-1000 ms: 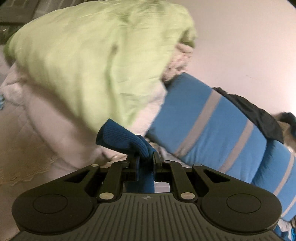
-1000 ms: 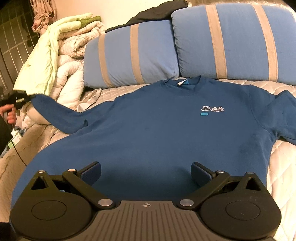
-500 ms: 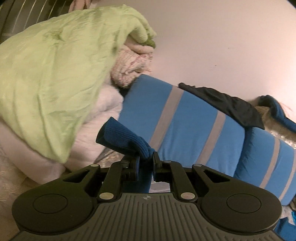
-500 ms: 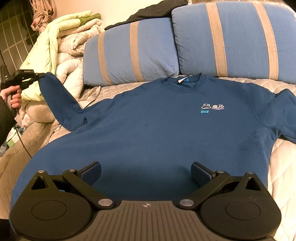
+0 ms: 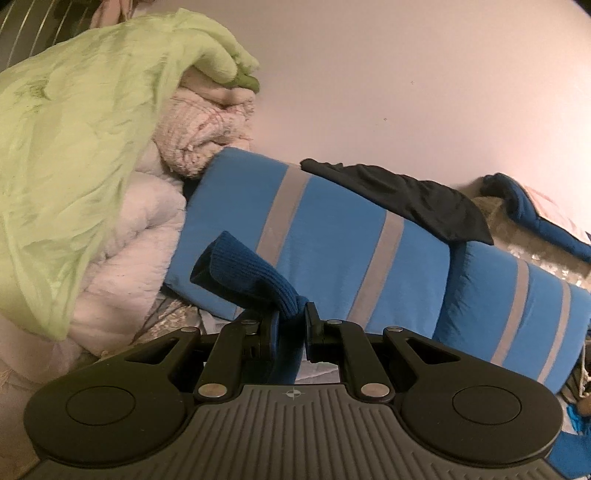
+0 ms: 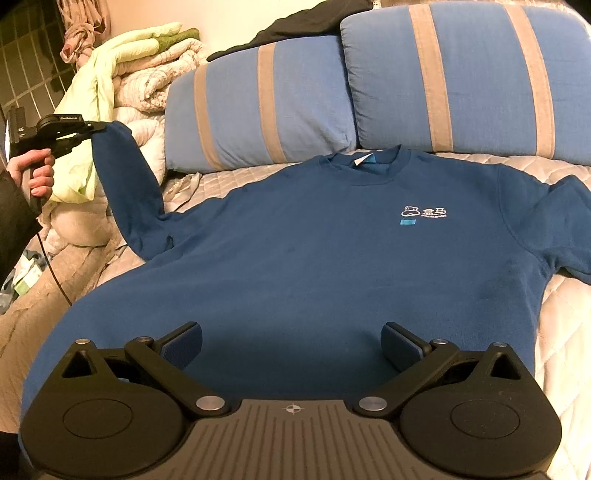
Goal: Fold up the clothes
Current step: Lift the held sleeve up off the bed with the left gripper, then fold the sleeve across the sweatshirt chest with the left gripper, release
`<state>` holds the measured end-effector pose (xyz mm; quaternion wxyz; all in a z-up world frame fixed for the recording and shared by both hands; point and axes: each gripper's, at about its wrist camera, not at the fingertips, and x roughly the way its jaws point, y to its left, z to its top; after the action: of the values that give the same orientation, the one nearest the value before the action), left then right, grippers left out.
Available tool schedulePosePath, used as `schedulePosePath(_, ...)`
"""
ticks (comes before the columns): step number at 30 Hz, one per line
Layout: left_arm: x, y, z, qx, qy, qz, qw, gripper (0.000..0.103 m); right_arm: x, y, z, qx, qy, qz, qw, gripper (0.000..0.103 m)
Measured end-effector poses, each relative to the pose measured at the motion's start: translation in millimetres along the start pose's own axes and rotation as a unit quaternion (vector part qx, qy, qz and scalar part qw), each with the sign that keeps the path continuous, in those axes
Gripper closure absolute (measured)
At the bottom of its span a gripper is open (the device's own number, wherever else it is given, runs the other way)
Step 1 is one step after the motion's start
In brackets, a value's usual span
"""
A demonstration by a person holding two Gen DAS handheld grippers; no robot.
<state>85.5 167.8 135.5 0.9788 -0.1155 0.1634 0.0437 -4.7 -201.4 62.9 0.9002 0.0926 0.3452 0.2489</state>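
A dark blue sweatshirt (image 6: 314,258) lies face up on the bed, collar toward the pillows. My left gripper (image 5: 290,321) is shut on the ribbed cuff of its sleeve (image 5: 243,273). In the right wrist view the left gripper (image 6: 99,127) holds that sleeve (image 6: 125,184) raised above the bed at the left. My right gripper (image 6: 291,345) is open and empty, hovering over the sweatshirt's lower hem. The other sleeve (image 6: 569,225) lies flat at the right.
Two blue pillows with grey stripes (image 6: 266,103) (image 6: 472,74) stand at the head of the bed, a black garment (image 6: 295,22) on top. A pile of green and white quilts (image 6: 122,85) is at the left. The bed cover (image 6: 561,332) is quilted beige.
My left gripper has lifted the sleeve cuff higher and swung it toward the pillows. The right gripper has stayed still and open.
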Motion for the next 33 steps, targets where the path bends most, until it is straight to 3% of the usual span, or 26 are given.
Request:
schedulePosePath(12, 7.0, -33.9, 1.8, 0.007, 0.006, -0.034, 0.9994, 0.090, 0.7, -0.8, 0.8, 0.000, 0.004, 0.007, 1.000, 0.000)
schedulePosePath(23, 8.2, -82.3, -1.4, 0.065, 0.012, -0.062, 0.9959, 0.091, -0.3, -3.5, 0.9, 0.008, -0.002, 0.015, 1.000, 0.001)
schedulePosePath(29, 11.8, -129.3, -5.9, 0.131, 0.002, -0.091, 0.9872, 0.090, 0.5, -3.3, 1.3, 0.008, -0.001, 0.014, 1.000, 0.001)
schedulePosePath(33, 19.6, -174.0, -21.8, 0.198, -0.005, -0.125, 0.9723, 0.088, 1.6, -1.2, 1.9, 0.004, 0.002, 0.010, 1.000, 0.001)
